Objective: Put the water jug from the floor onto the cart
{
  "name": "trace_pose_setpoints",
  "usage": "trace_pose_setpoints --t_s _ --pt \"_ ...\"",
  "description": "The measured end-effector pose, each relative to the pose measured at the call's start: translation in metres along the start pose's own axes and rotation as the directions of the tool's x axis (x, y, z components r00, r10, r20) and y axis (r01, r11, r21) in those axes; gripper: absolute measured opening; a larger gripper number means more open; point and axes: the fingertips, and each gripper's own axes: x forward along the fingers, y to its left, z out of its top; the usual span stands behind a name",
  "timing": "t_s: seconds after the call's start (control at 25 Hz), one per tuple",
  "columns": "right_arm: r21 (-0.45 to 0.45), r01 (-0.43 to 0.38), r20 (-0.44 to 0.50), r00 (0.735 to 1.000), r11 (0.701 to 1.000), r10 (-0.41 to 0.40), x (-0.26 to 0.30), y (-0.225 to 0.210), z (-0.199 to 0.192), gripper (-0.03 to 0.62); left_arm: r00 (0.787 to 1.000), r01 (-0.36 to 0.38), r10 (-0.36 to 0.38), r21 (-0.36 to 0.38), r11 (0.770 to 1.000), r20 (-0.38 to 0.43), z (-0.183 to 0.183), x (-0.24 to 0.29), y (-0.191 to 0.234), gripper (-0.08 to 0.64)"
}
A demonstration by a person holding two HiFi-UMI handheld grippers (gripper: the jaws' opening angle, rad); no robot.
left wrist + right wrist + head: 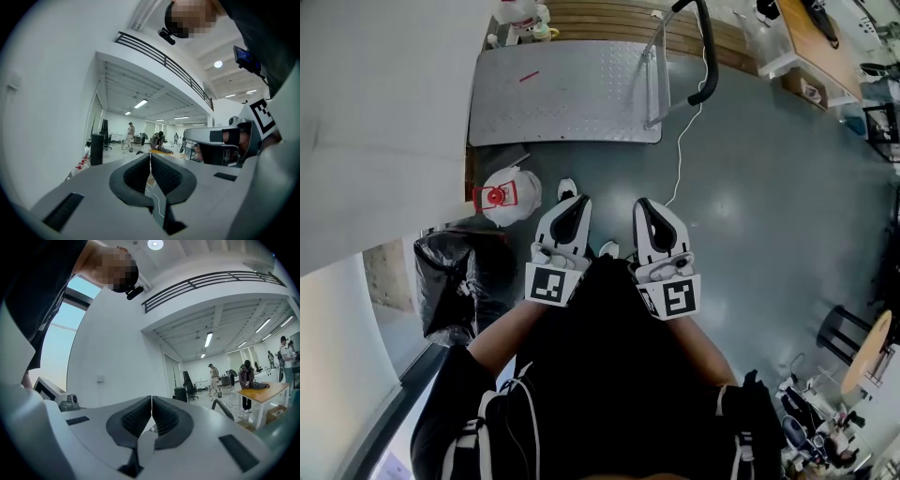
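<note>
Both the left claw (577, 199) and right claw (641, 202) have jaws pressed together, empty, near the cart (572, 94); the water jug (514, 195) sits on the floor (750, 187) just beside the cart.

Looking down, my own black-clad body (609, 375) hides the floor beneath me, and the marker cubes cover my hands on the left gripper (575, 201) and right gripper (643, 202). The water jug (514, 192) shows only its top and red cap. I cannot see its base, nor whether it touches the black bag (455, 281) beside it. The cart (562, 94) has its handle (710, 56) clipped by the top edge. In both gripper views the gripper bodies block the floor, and the people (214, 376) far down the hall are too small to make out.
</note>
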Motion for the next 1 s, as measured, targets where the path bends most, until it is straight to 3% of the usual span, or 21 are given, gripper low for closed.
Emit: trace_pose_setpoints --t_s 0.64,1.0 --pt "-0.080 0.051 -0.021 0.998 0.995 -0.053 0.165 -0.022 0.030 0.018 0.999 -0.028 0.027 0.008 1.000 0.045 0.054 0.079 0.135 0.025" --pt "-0.103 0.076 -0.031 0.996 0.992 -0.080 0.221 -0.021 0.017 0.018 0.998 -0.041 0.043 -0.038 0.998 0.051 0.048 0.092 0.189 0.025"
